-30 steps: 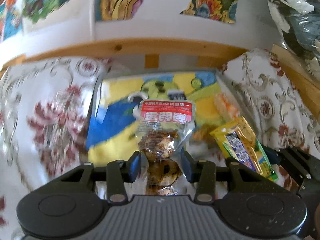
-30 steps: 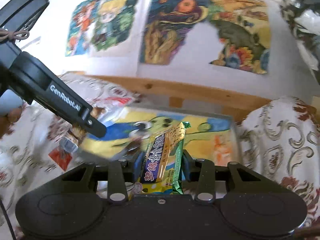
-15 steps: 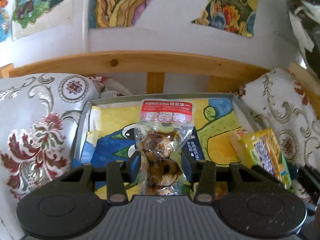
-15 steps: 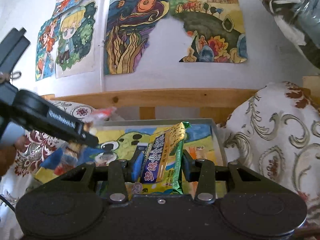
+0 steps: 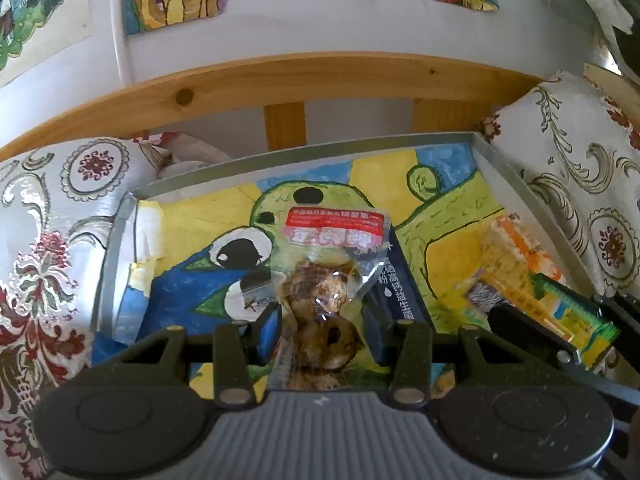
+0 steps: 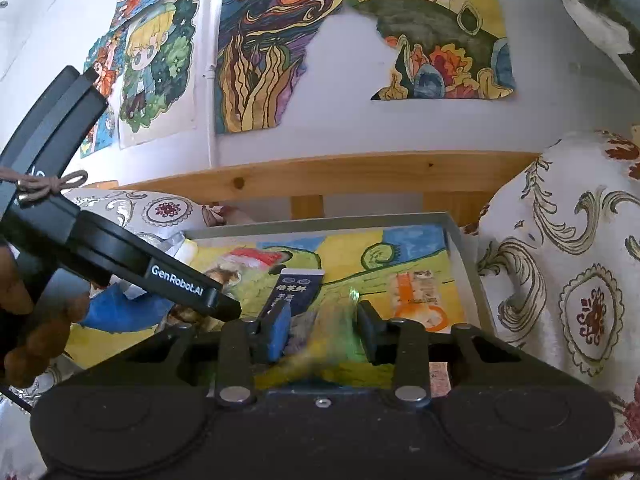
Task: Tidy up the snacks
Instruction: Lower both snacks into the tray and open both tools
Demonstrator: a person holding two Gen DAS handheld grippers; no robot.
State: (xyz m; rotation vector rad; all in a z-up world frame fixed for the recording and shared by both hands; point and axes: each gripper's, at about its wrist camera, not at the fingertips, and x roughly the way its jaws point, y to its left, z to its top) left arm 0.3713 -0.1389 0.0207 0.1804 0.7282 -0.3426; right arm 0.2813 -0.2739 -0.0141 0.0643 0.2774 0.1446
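Note:
My left gripper (image 5: pixel 324 326) is shut on a clear packet (image 5: pixel 320 292) of brown snacks with a red label, held upright over the grey tray (image 5: pixel 280 152). My right gripper (image 6: pixel 322 320) holds a yellow-green snack bar (image 6: pixel 320 344), which is blurred and sits low between the fingers, at the tray's right side. In the left wrist view this bar (image 5: pixel 560 304) lies by the tray's right wall. A dark blue packet (image 6: pixel 298 286) and an orange-white packet (image 6: pixel 416 300) lie in the tray.
A painted paper lines the tray floor. Patterned cushions (image 5: pixel 44 248) (image 6: pixel 568 280) press in on both sides. A wooden rail (image 5: pixel 320 76) and a wall with pictures stand behind. A hand (image 6: pixel 24 320) holds the left gripper's body at the left.
Both grippers have come forward and down over the tray. The bar stood tall between the right fingers and now sits lower and blurred. The clear packet stays gripped.

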